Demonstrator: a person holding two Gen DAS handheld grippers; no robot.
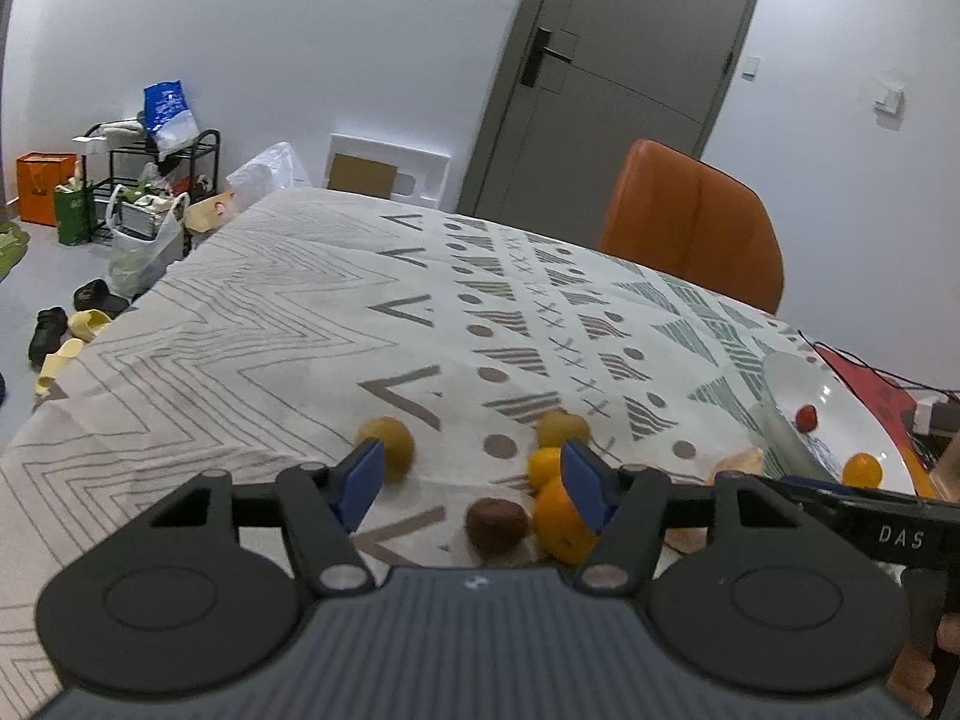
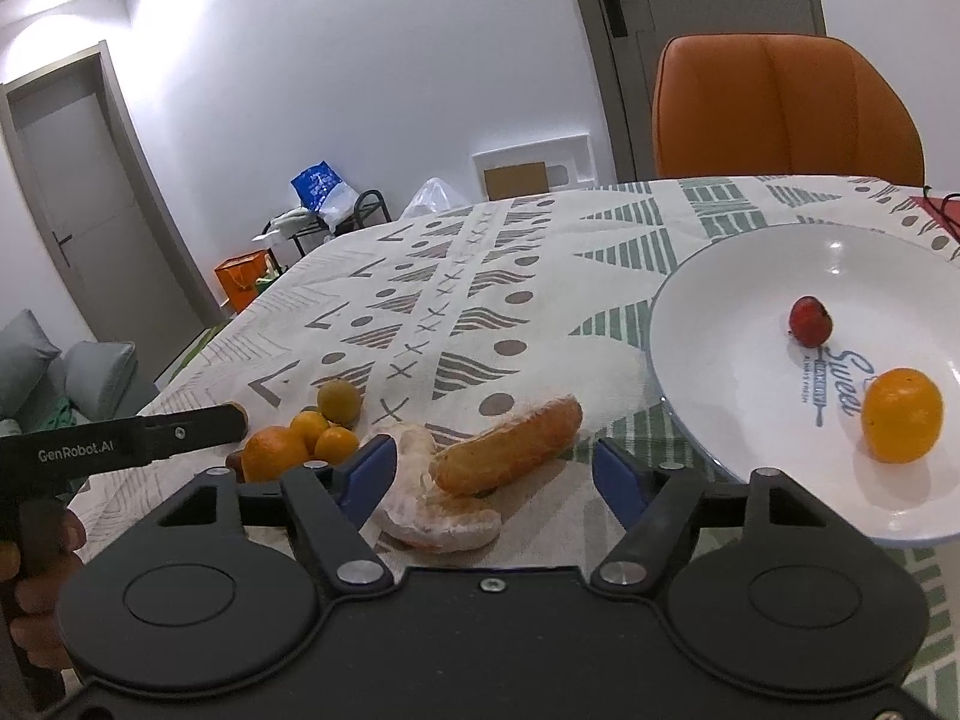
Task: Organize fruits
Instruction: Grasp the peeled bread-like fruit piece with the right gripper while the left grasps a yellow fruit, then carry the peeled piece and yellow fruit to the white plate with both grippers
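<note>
Right gripper [image 2: 495, 471] has its fingers spread wide around the wrapped bread [image 2: 474, 468] on the worktop [image 2: 420, 276]; left gripper [image 1: 471, 480], also wide and empty, hangs over a brown fruit [image 1: 497, 527] beside the oranges [image 1: 555, 507]. I'd centre on one orange, pinch gently, then carry it to the white plate [image 2: 720, 300].

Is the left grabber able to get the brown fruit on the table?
Probably yes. The left gripper is open and empty, and the brown fruit lies on the tablecloth just ahead between its fingers. An orange sits right beside it and might get bumped.
</note>
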